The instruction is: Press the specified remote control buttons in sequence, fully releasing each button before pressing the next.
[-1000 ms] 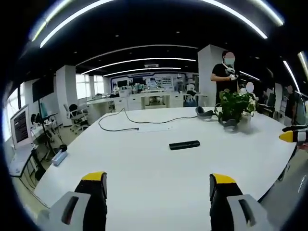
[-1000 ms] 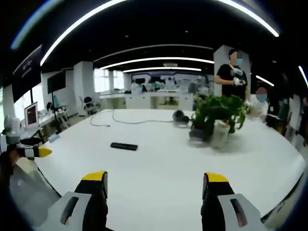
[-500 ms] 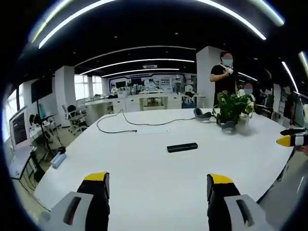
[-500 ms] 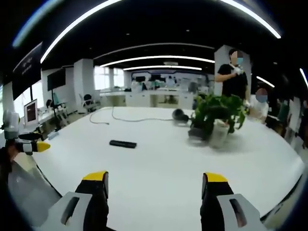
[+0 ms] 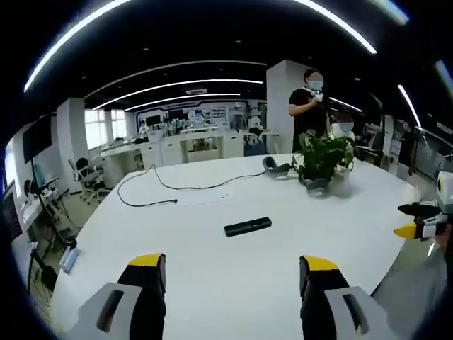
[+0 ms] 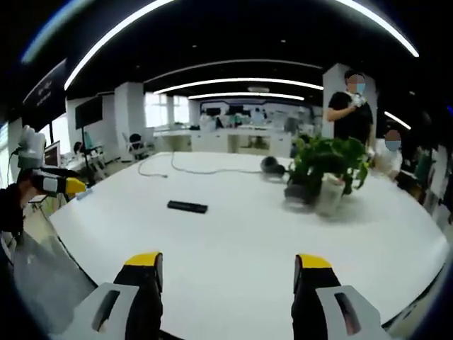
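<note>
A black remote control [image 5: 248, 227] lies at the centre of the white bench [image 5: 212, 276], well apart from both grippers. The left gripper [image 5: 230, 273] and right gripper [image 6: 226, 273] gape wide, empty. No pressing looks begun.

Two black jaws capped with yellow tips and backed by grey slotted plastic mounts are seen on the left gripper [image 5: 232, 273]. The same build is seen on the right gripper [image 6: 226, 271].
</note>
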